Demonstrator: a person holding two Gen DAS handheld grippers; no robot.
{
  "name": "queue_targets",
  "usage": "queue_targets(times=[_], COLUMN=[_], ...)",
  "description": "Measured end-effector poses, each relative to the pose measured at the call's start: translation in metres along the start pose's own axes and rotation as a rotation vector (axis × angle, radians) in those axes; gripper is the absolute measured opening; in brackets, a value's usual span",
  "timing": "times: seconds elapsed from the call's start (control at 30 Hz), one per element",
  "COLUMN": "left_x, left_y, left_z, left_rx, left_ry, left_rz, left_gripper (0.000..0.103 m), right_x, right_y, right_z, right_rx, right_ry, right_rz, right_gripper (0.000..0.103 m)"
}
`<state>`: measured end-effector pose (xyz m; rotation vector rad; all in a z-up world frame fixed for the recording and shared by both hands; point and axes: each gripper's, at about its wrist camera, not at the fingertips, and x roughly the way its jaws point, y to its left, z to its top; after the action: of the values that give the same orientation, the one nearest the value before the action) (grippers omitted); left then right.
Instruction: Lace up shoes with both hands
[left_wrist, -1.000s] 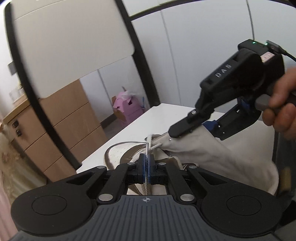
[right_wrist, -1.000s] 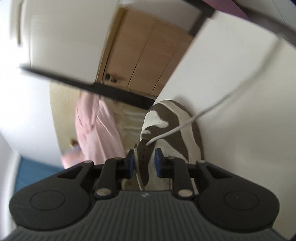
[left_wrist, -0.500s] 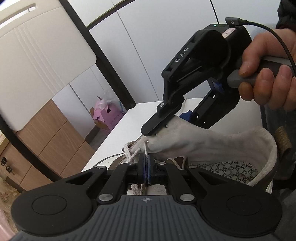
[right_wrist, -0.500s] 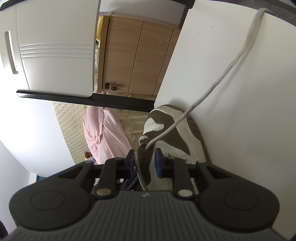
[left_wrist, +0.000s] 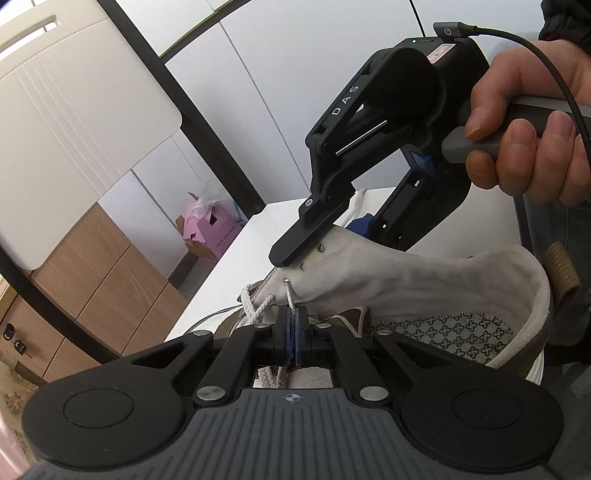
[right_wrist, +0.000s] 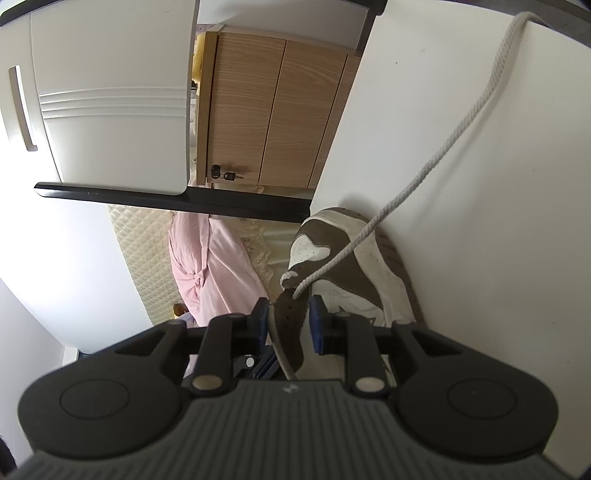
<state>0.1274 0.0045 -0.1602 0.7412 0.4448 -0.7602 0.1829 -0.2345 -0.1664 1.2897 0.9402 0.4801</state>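
The left gripper (left_wrist: 293, 329) is clenched on the plastic-tipped end of the twisted white lace (left_wrist: 289, 296) at an eyelet. The right gripper (right_wrist: 289, 325) pinches the soft brown-and-white shoe (right_wrist: 354, 258) flap, the shoe resting on the smooth white table (right_wrist: 480, 258).

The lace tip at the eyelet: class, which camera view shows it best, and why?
The left wrist view. There the lace tip pokes at an eyelet in the shoe, pinched in the left claw. The right wrist view shows only the other, loose lace, with the right claw gripping the shoe's flap.
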Motion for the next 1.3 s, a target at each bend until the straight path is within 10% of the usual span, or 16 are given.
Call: queue_targets(times=[1.3], left_x=[-0.05], left_y=[0.018], left_z=[-0.004], left_rx=[-0.234], left_ry=[-0.054], left_rz=[-0.078], left_gripper=[0.003], right_x=[0.001], right_y=[0.009], right_z=[0.0], right_rx=[-0.058], right_ry=[-0.046], right_rz=[0.0], right_gripper=[0.015])
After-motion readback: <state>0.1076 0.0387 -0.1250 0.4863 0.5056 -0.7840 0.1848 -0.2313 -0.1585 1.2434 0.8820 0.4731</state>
